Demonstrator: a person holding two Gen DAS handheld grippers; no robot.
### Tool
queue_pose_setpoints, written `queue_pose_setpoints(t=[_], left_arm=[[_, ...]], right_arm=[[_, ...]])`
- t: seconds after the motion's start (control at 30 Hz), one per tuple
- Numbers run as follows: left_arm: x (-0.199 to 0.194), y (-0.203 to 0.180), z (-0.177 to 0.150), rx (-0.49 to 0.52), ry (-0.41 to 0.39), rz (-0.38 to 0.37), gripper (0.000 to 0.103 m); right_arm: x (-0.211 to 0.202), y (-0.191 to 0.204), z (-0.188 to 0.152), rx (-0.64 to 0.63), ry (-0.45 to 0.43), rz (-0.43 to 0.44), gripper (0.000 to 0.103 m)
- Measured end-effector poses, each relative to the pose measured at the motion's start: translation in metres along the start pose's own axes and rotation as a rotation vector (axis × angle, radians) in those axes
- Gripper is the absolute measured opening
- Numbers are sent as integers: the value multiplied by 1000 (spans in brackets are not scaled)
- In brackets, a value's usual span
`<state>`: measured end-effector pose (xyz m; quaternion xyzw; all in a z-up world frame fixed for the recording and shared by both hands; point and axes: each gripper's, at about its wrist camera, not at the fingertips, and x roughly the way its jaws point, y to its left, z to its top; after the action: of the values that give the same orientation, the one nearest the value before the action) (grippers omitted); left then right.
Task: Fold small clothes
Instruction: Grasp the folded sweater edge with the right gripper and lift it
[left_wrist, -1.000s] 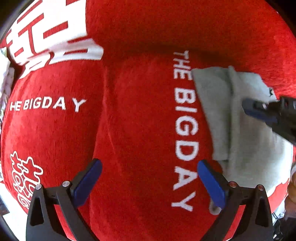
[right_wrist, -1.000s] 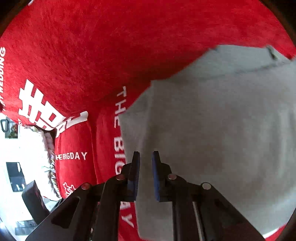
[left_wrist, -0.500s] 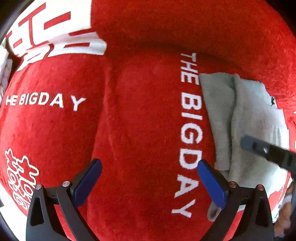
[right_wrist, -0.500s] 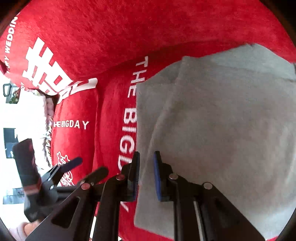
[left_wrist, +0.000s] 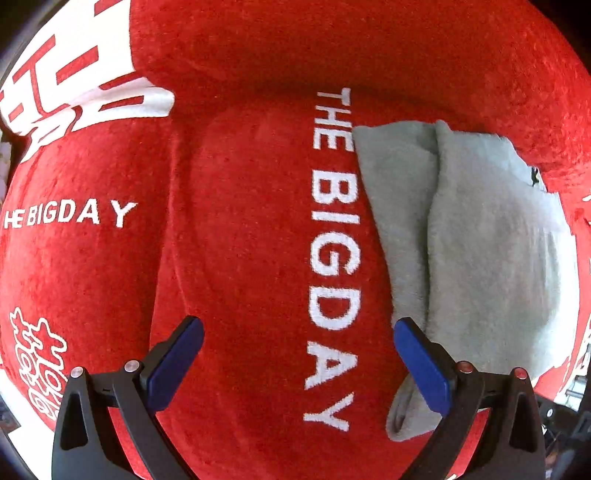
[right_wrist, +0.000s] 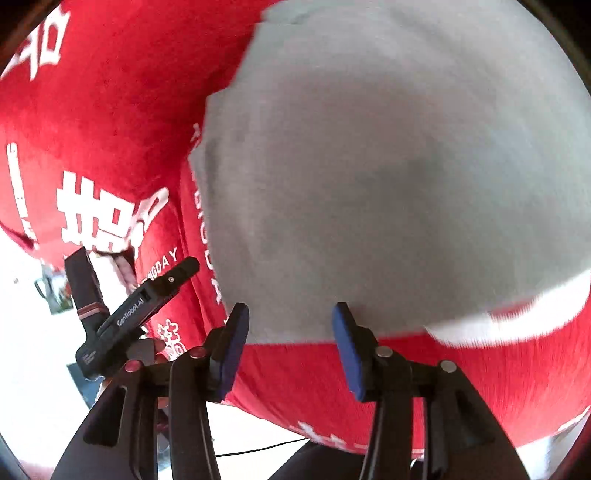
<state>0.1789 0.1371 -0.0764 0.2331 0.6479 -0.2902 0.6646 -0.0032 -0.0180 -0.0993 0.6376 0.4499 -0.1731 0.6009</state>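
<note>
Your left gripper (left_wrist: 298, 363) hangs low over the cover (left_wrist: 240, 221), jaws spread wide, gripping nothing. Your right gripper (right_wrist: 290, 349) is also released, jaws apart, pads just short of the near edge of the cloth (right_wrist: 388, 166). From the left wrist the cloth (left_wrist: 480, 251) sits at 3 o'clock, folded with one lengthwise ridge. It is grey, soft, napped. The cover is red plush with white woven lettering.
</note>
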Motion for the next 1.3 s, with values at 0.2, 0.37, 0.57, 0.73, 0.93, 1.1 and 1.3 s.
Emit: queue_pose_setpoints(t=[0.2, 0.37, 0.57, 0.73, 0.93, 1.1, 1.3], left_arm=[[2, -23, -1, 25, 11, 2, 103], [8, -37, 2, 8, 29, -13, 103], [20, -30, 15, -17, 42, -115, 103], [30, -20, 34, -72, 86, -199, 103], [40, -20, 51, -95, 120, -326, 103], [52, -30, 61, -131, 179, -505, 103], [61, -68, 82, -124, 212, -663, 103]], right_arm=[[-9, -45, -24, 206, -73, 118, 53], [-11, -71, -39, 313, -140, 166, 54], [-9, -80, -35, 396, -235, 251, 54], [5, -71, -19, 432, -273, 332, 56], [22, -57, -5, 507, -239, 444, 9], [-2, -41, 3, 431, -257, 525, 8], [-19, -28, 11, 351, -249, 523, 8]])
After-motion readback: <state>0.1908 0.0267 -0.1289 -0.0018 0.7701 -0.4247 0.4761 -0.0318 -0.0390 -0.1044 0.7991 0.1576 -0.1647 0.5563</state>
